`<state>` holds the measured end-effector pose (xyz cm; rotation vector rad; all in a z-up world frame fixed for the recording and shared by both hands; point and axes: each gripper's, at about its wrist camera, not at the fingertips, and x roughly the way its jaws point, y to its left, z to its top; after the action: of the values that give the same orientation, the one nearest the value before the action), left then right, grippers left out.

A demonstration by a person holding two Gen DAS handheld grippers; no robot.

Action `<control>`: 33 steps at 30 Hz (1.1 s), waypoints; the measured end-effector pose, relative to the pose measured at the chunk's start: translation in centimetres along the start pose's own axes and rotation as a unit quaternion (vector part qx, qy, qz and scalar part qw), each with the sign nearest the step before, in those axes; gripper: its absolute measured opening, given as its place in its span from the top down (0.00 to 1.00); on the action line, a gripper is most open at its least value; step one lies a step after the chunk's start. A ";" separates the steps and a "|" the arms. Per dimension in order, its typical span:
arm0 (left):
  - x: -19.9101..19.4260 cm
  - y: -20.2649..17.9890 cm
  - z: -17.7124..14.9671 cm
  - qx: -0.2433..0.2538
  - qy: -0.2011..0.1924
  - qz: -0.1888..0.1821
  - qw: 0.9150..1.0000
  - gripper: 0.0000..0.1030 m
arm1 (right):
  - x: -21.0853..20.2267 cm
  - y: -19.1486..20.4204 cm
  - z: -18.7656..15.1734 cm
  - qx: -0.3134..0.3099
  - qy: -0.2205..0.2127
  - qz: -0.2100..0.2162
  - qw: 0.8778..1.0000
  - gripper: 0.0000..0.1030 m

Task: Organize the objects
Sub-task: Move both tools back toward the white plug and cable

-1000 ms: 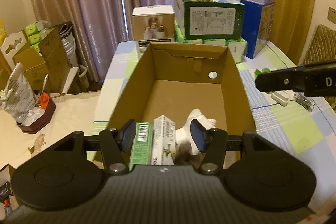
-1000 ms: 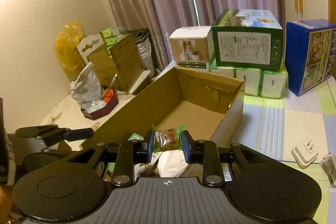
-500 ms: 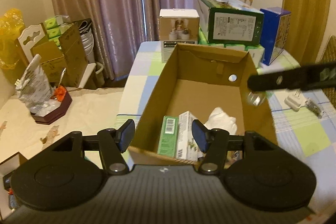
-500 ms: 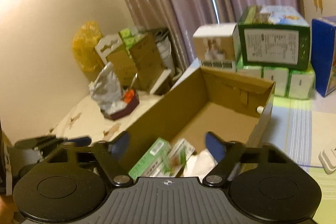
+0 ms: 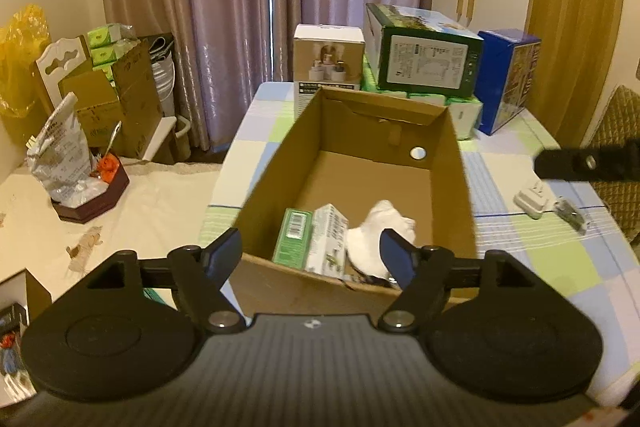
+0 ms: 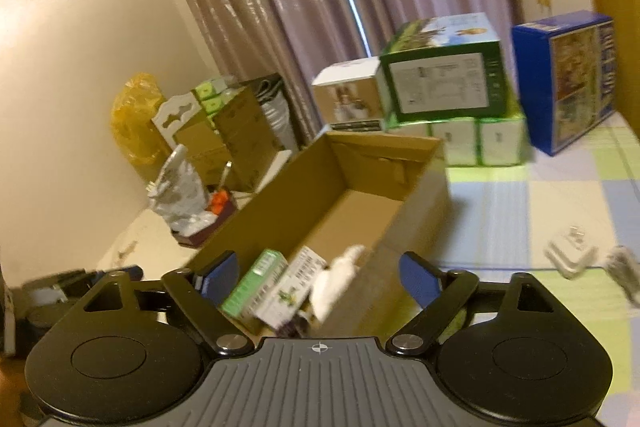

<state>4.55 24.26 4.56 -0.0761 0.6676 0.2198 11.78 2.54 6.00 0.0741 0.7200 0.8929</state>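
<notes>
An open cardboard box [image 5: 456, 163] [image 6: 304, 195] lies lengthwise on the checked tablecloth. At its near end lie a green carton [image 5: 294, 233] [image 6: 256, 283], a white carton [image 5: 330, 241] [image 6: 292, 287] and a crumpled white cloth [image 5: 378, 233] [image 6: 336, 279]. My left gripper [image 5: 314, 253] hangs open just before the box's near wall, nothing between its fingers. My right gripper [image 6: 318, 277] is open above the box's near right corner, holding nothing. In the left wrist view, one finger [image 5: 580, 163] of the right gripper shows at the right edge.
Stacked at the table's far end: a white box [image 5: 330, 57], a green box [image 5: 424, 61], a blue box [image 5: 508, 79]. A white plug adapter [image 5: 532, 197] [image 6: 568, 255] and a small metal item [image 5: 572, 215] lie right of the cardboard box. A foil bag [image 5: 60, 159] stands on a side table at left.
My right gripper opened and let go of the small snack packet into the box, then drew back to the right. My left gripper pulled back from the box, staying open.
</notes>
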 end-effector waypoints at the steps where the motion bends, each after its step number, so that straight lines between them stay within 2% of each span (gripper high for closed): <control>1: -0.4 -0.4 -0.1 0.001 0.003 -0.006 1.000 0.29 | -0.6 -0.1 -0.4 -0.003 0.000 -0.008 1.000 0.12; 5: -1.8 -1.9 -0.6 -0.005 0.003 -0.015 1.000 0.22 | -3.0 -0.4 -2.0 -0.012 0.013 -0.045 0.999 0.06; 9: -3.3 -3.3 -1.0 -0.006 0.002 -0.025 1.000 0.16 | -5.4 -1.5 -3.5 0.002 0.021 -0.063 0.998 0.02; 16: -5.2 -6.2 -1.5 -0.003 -0.005 -0.037 0.999 0.02 | -9.9 -3.1 -5.0 0.016 0.010 -0.093 0.995 0.02; 33: -7.6 -11.2 -2.1 0.019 -0.012 -0.075 0.997 0.01 | -16.6 -7.0 -6.6 0.064 -0.025 -0.135 0.988 0.02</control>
<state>0.01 11.74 7.60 -0.0859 0.6389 0.0632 5.76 -15.66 7.50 0.1111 0.7207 0.5843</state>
